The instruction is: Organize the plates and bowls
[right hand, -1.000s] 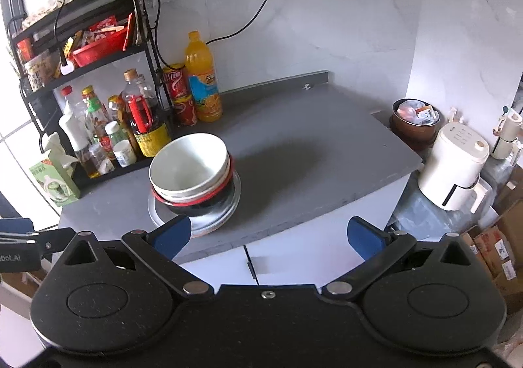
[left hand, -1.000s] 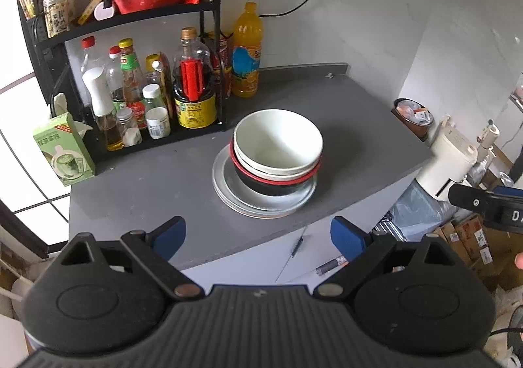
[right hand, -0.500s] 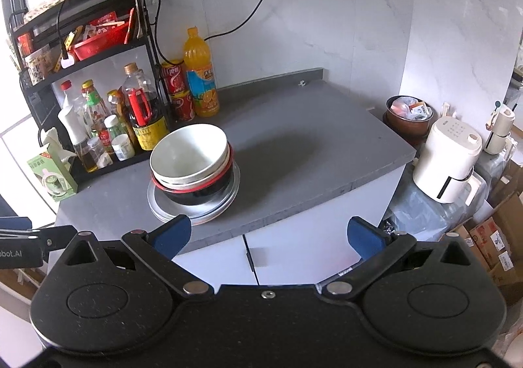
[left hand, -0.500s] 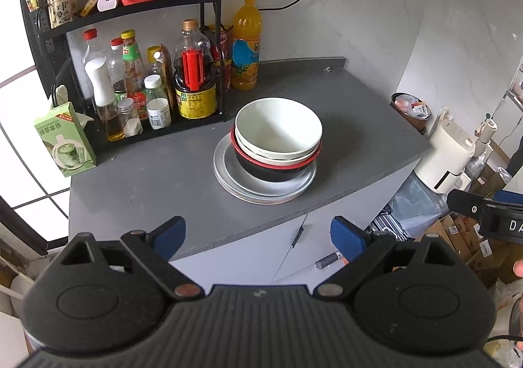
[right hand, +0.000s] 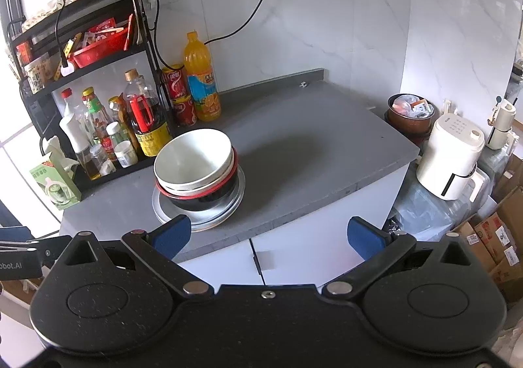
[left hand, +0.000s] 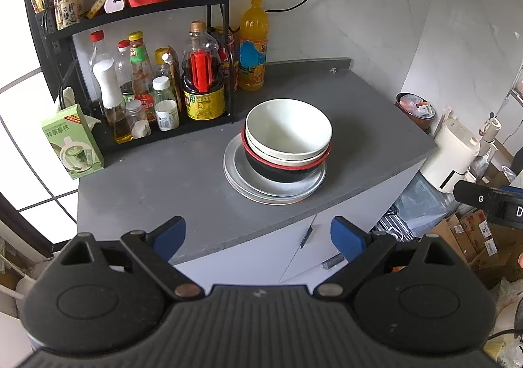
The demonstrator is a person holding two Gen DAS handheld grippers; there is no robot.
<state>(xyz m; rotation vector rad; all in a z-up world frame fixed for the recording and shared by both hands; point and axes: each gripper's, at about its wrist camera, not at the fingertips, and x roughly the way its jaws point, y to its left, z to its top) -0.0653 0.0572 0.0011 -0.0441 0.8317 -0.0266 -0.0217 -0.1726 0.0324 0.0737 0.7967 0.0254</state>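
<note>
On the grey counter point(left hand: 183, 191) stands one stack: a white bowl point(left hand: 287, 129) nested in another white bowl, inside a black bowl with a red rim point(left hand: 281, 168), all on grey plates point(left hand: 238, 175). The right wrist view shows the same white bowl point(right hand: 193, 158), black bowl point(right hand: 209, 194) and plates point(right hand: 235, 201). My left gripper point(left hand: 258, 235) is open and empty, held off the counter's front edge. My right gripper point(right hand: 268, 235) is open too, nothing between its blue pads, also short of the counter.
A black rack point(left hand: 137, 11) with sauce bottles point(left hand: 202, 80) fills the counter's back left; an orange drink bottle point(left hand: 251, 47) and a green tissue box point(left hand: 72, 142) stand nearby. White cabinet doors point(right hand: 294, 253) lie below. A white appliance point(right hand: 454, 155) and cardboard boxes point(right hand: 490, 237) sit right.
Both grippers have drawn back from the counter, so the stack looks smaller and farther. The bowls and plates have not moved. Both grippers stay open.
</note>
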